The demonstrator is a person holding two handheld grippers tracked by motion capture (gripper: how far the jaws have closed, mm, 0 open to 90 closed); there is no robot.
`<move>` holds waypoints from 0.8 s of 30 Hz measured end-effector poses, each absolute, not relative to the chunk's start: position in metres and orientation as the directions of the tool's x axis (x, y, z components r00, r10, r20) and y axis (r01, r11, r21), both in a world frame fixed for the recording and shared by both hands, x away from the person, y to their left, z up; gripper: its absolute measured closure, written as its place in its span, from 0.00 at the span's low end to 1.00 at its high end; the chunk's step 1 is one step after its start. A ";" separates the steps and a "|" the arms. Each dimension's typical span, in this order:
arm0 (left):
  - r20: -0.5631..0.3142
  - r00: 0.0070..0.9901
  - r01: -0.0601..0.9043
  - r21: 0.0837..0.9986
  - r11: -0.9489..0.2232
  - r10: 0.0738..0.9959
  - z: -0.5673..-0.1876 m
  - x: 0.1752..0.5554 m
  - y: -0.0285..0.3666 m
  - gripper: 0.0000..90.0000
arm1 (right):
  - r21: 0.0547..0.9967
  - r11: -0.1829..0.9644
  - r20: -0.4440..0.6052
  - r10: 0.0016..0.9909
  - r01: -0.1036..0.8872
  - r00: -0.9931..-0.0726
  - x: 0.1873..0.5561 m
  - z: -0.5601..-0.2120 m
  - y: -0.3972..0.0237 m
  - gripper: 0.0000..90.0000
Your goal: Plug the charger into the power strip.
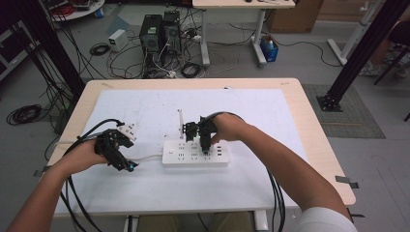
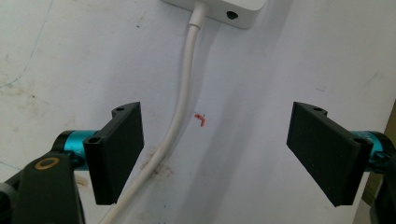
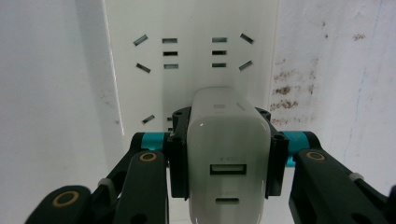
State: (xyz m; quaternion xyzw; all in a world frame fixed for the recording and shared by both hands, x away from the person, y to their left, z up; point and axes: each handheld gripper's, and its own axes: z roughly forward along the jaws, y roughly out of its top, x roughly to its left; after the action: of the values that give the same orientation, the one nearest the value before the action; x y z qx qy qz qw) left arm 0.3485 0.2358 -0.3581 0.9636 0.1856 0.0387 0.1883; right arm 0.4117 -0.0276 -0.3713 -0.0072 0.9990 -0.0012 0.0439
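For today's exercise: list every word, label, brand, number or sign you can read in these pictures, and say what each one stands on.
No text can be read in any view.
White charger held in the right tongs: faint marks above its two ports, too blurred to read.
White power strip: sockets only, no legible label.
Red mark on the white mat: a scribble, not writing.

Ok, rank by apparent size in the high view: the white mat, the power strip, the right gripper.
1. white mat, by far the largest.
2. power strip.
3. right gripper, shut on the charger; it sits above the strip, nearer the camera, so this ranking is less sure.
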 end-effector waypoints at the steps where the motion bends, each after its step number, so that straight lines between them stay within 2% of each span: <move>1: 0.005 0.928 0.343 0.380 -0.859 0.373 -0.358 0.348 0.236 0.21 | 0.000 1.000 -0.075 -0.009 -0.009 -0.997 0.414 -0.371 -0.028 0.70; 8: 0.007 0.928 0.342 0.381 -0.859 0.373 -0.356 0.346 0.238 0.21 | 0.045 0.998 0.026 0.043 0.044 -0.999 0.430 -0.373 -0.033 0.69; 10: 0.005 0.925 0.347 0.387 -0.854 0.379 -0.357 0.345 0.237 0.21 | 0.039 0.997 0.016 0.060 0.060 -0.998 0.427 -0.374 -0.032 0.69; 12: 0.006 0.925 0.348 0.389 -0.853 0.380 -0.357 0.345 0.237 0.21 | 0.032 0.999 -0.066 0.003 0.001 -0.998 0.416 -0.375 -0.031 0.70; 14: 0.006 0.925 0.348 0.389 -0.853 0.380 -0.357 0.345 0.237 0.21 | 0.022 1.000 -0.092 -0.010 -0.012 -0.996 0.412 -0.376 -0.030 0.70; 16: 0.006 0.925 0.347 0.391 -0.853 0.379 -0.356 0.345 0.237 0.21 | 0.004 1.000 -0.091 -0.006 -0.007 -0.996 0.411 -0.376 -0.028 0.70; 24: 0.009 0.925 0.346 0.389 -0.854 0.380 -0.356 0.344 0.237 0.21 | 0.042 0.999 -0.013 0.019 0.018 -1.000 0.425 -0.378 -0.032 0.70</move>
State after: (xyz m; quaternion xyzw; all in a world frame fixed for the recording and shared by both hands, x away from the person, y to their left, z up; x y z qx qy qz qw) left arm 0.3443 0.2371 -0.3556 0.9618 0.1887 0.0429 0.1937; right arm 0.4247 -0.0323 -0.3776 0.0092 0.9997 0.0210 0.0066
